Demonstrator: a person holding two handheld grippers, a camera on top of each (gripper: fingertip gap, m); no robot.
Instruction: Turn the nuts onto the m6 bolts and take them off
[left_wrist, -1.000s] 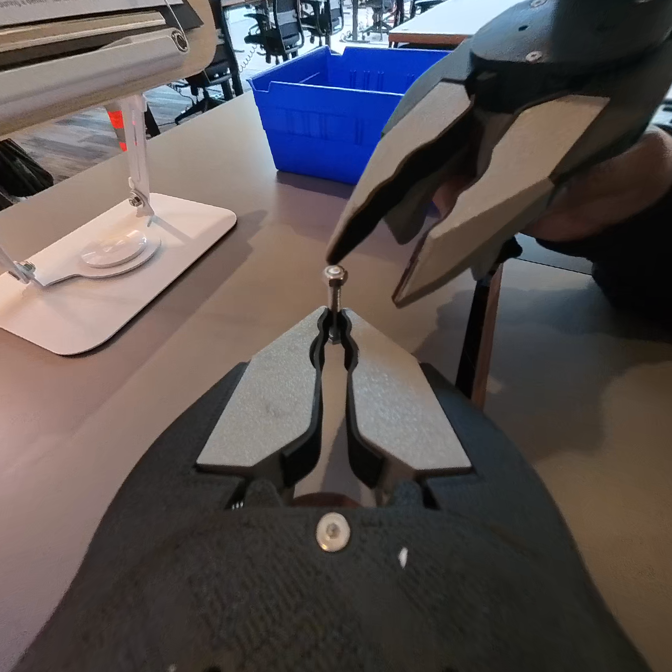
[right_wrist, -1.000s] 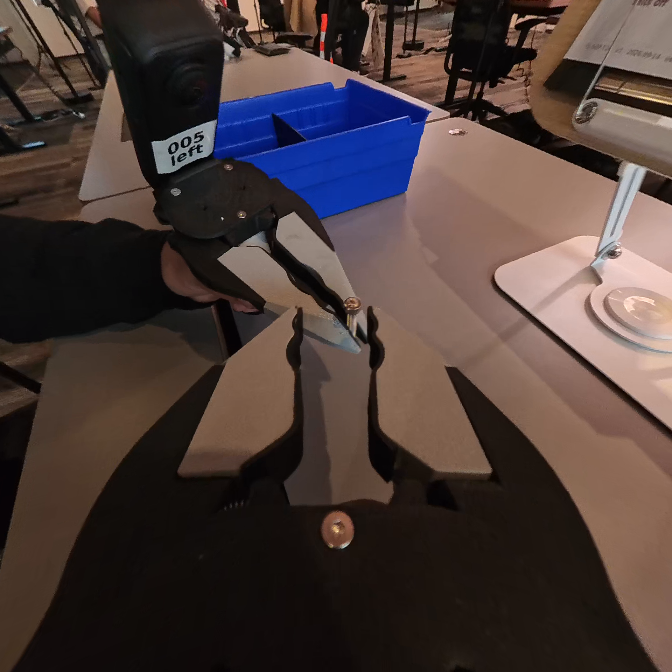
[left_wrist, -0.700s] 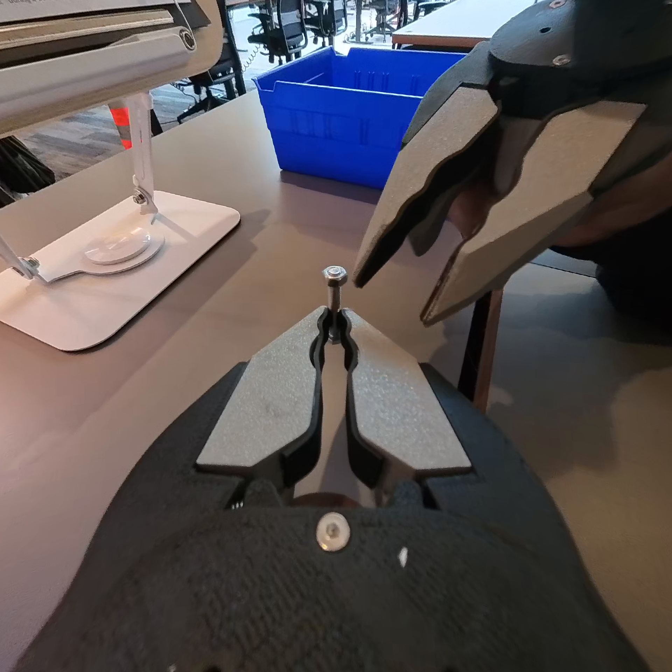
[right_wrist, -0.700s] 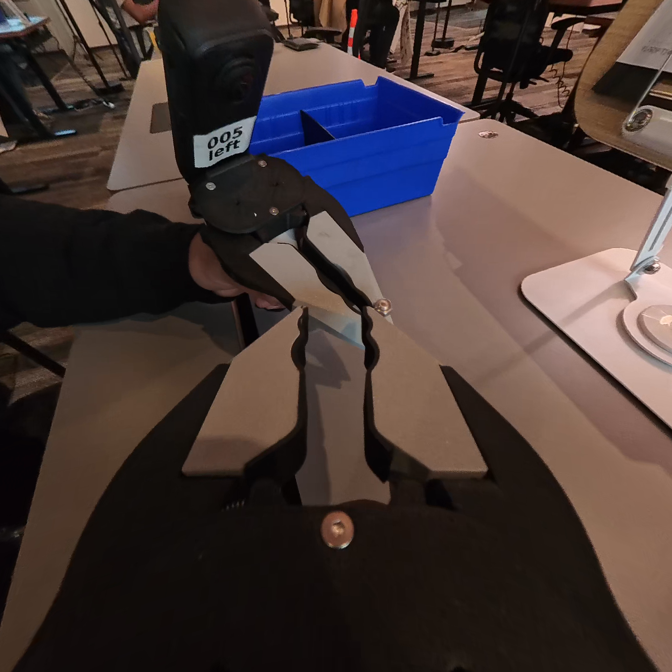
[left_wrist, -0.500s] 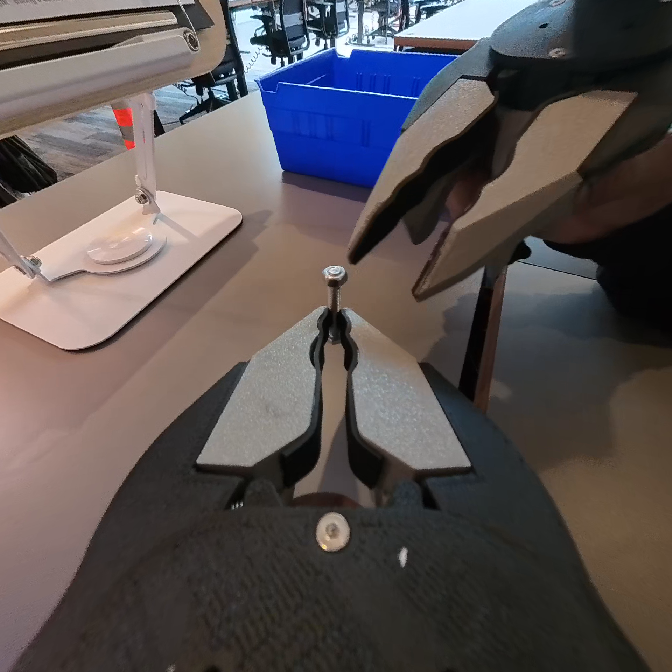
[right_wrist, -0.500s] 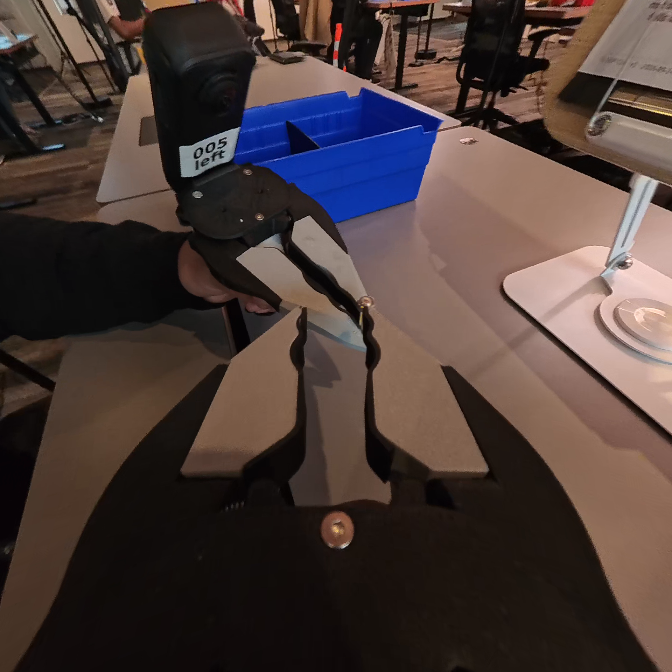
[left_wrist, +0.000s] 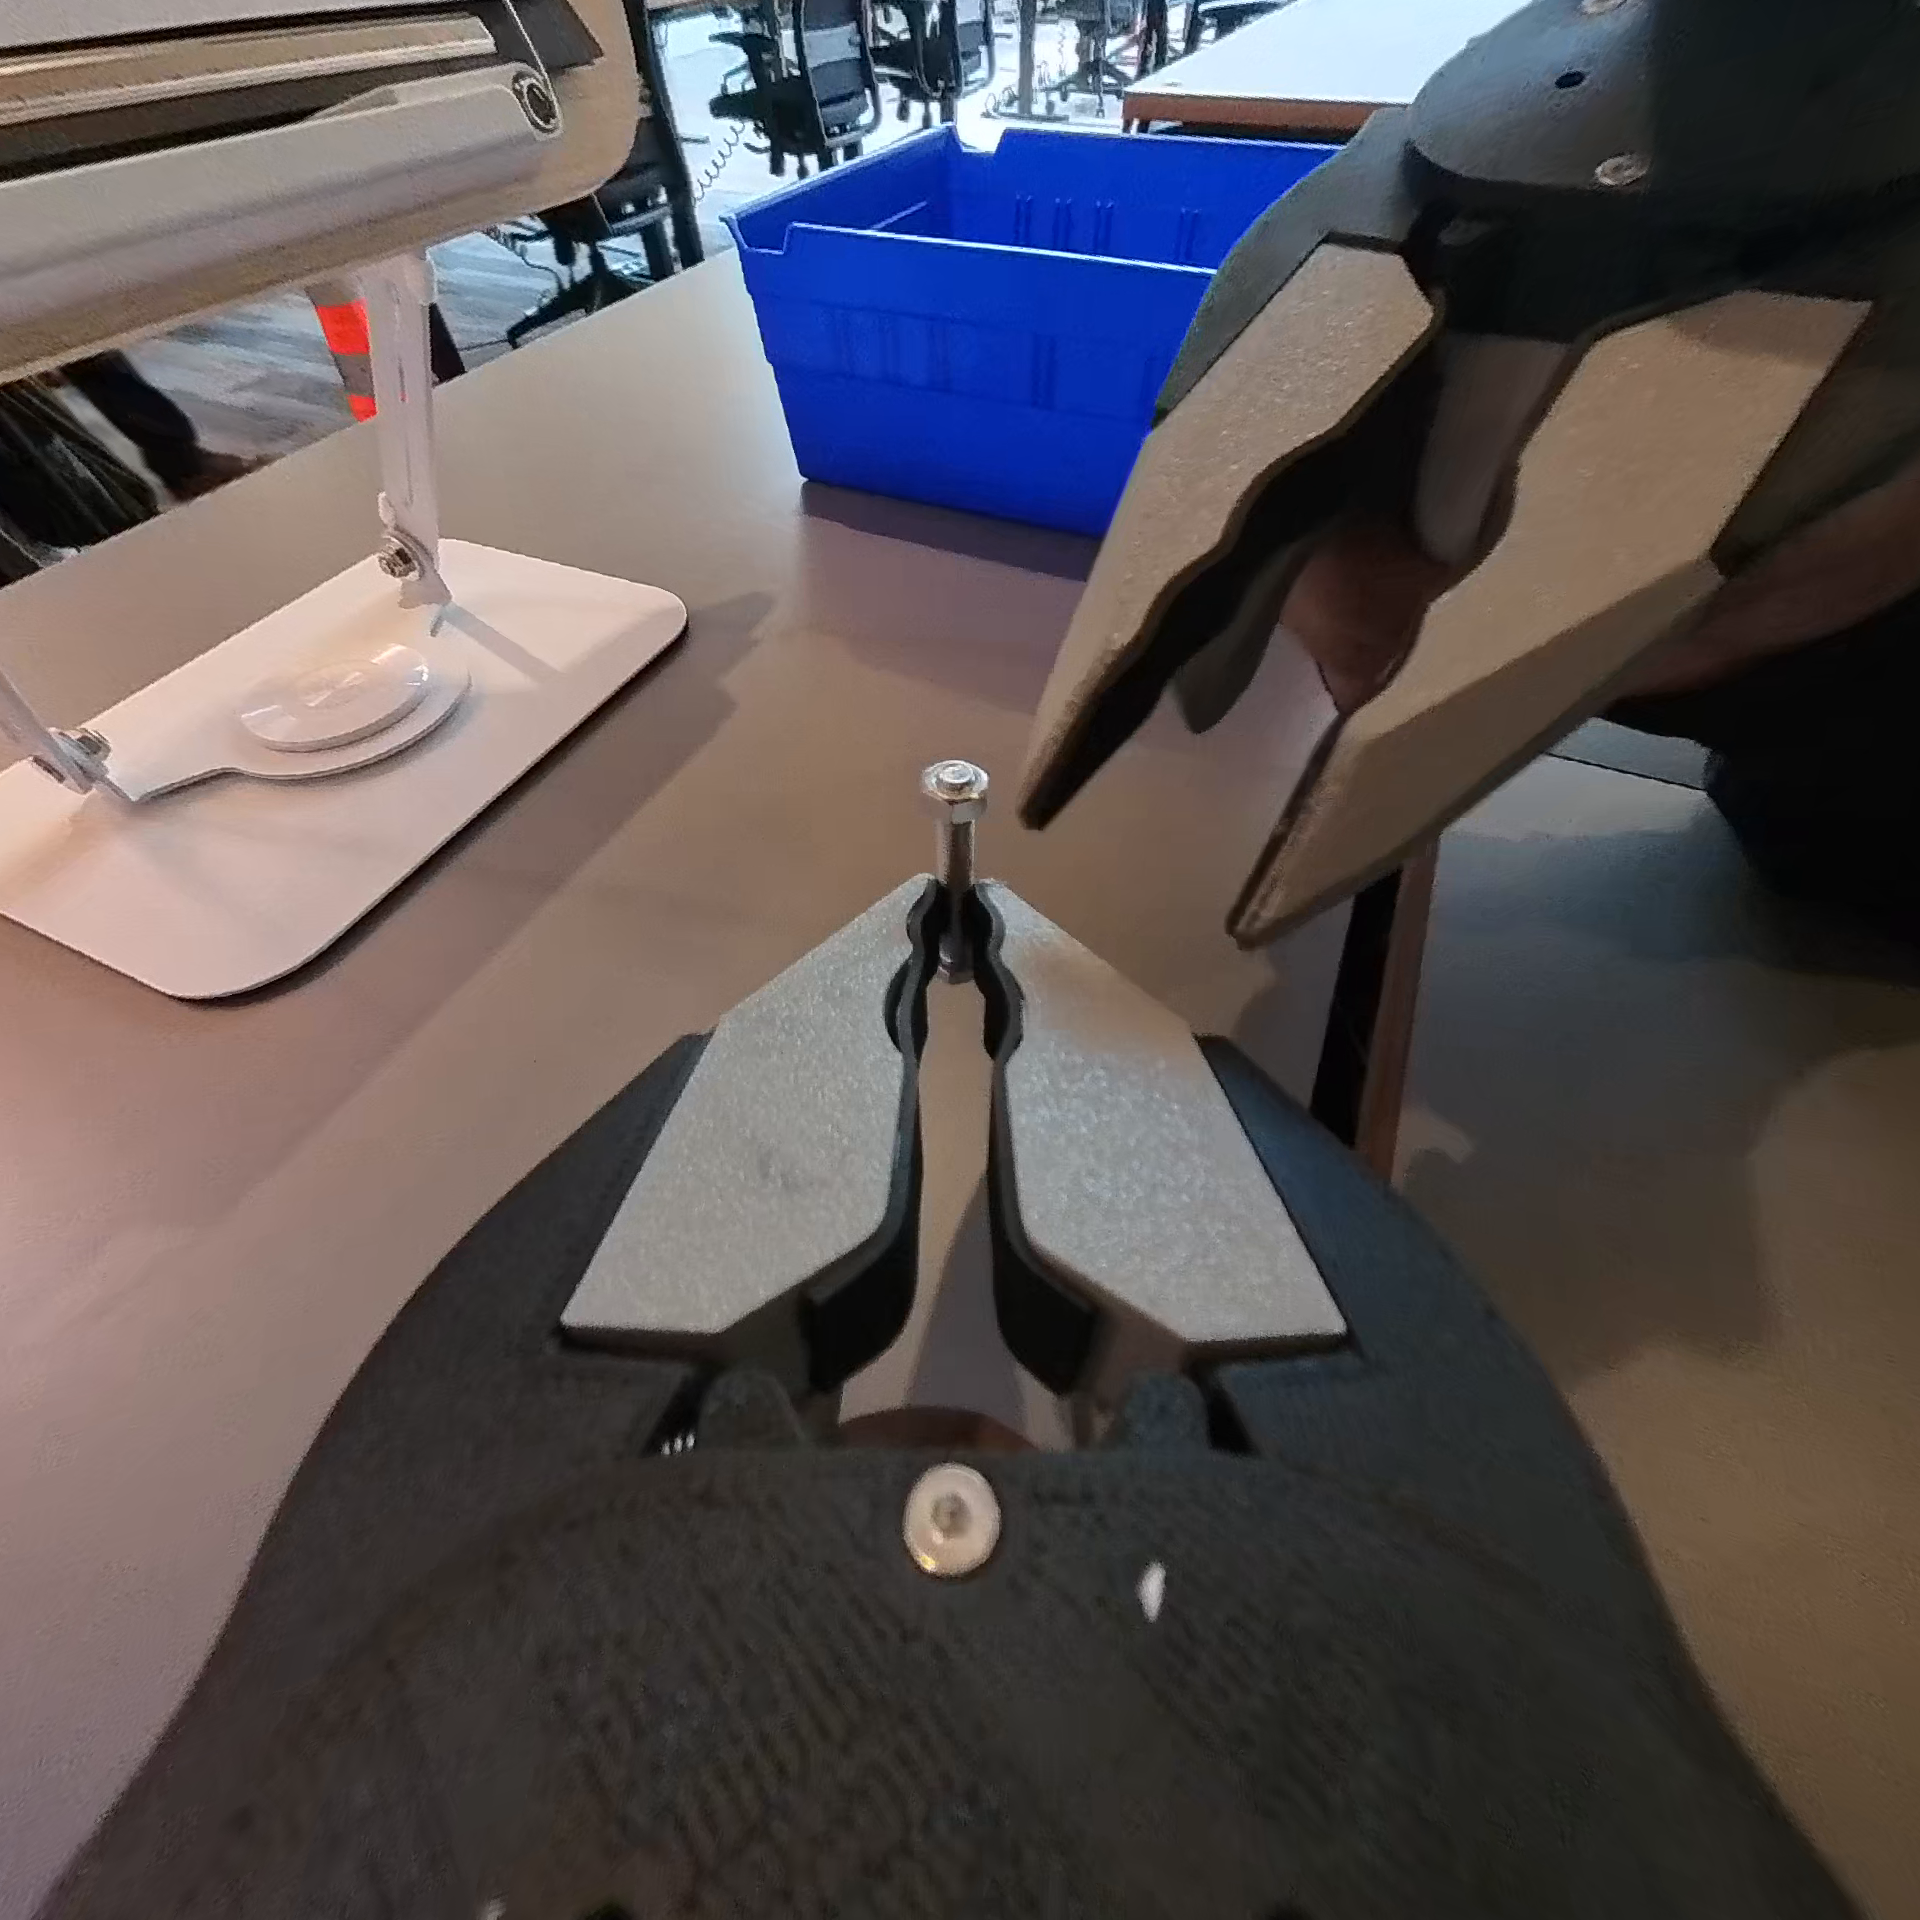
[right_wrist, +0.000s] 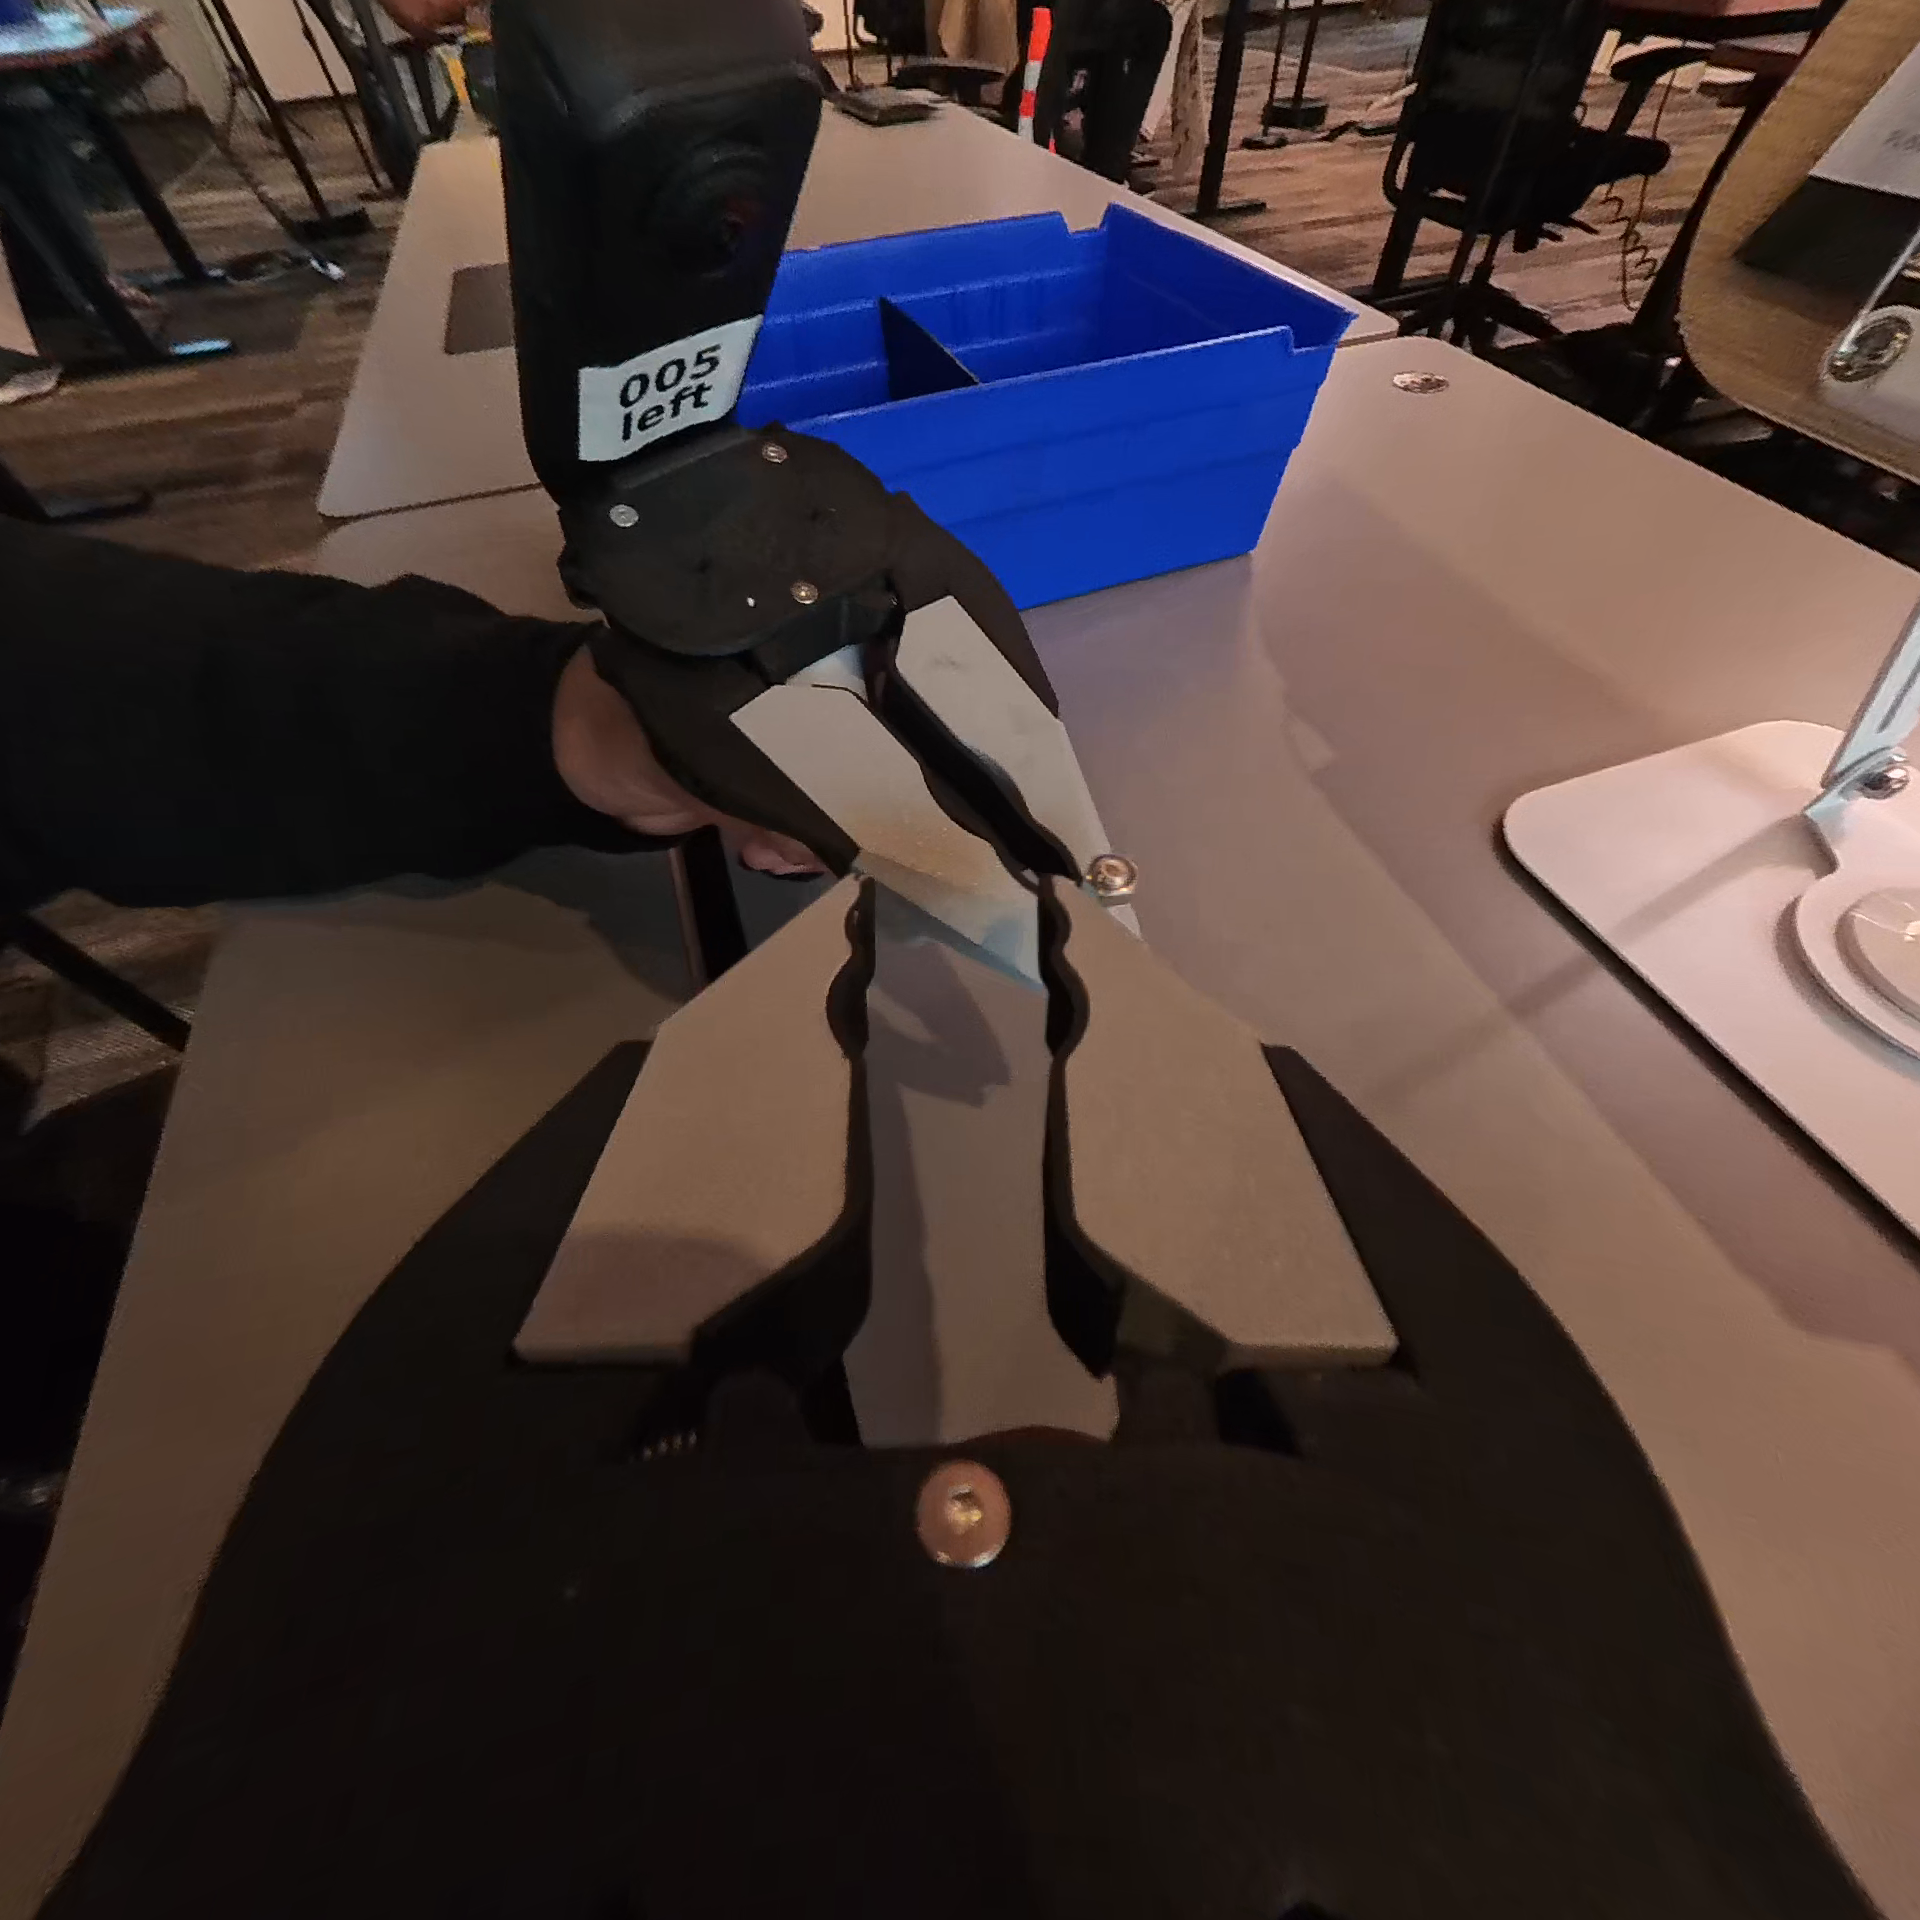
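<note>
My left gripper (left_wrist: 954, 896) is shut on a small silver bolt (left_wrist: 954, 852) and holds it upright above the table. A hex nut (left_wrist: 954, 781) sits at the bolt's top end. My right gripper (left_wrist: 1143, 873) is open and empty, tilted down from the upper right. Its nearer fingertip is just right of the nut and does not touch it. In the right wrist view the nut (right_wrist: 1112, 873) shows just outside my right gripper's (right_wrist: 961, 909) right fingertip. The left gripper (right_wrist: 1081, 883) reaches in from the left, held by a hand in a black sleeve.
A blue divided bin (left_wrist: 987, 343) stands at the back of the grey table (left_wrist: 623, 499) and also shows in the right wrist view (right_wrist: 1091, 457). A white stand base (left_wrist: 312, 748) with an upright arm sits left of the bolt. A gap between tables lies behind the right gripper. The left gripper's tips are roughly 5 cm from the right gripper's.
The right gripper has shifted about near the nut, from right above it to just right of it, staying open. The left gripper keeps the bolt still.
</note>
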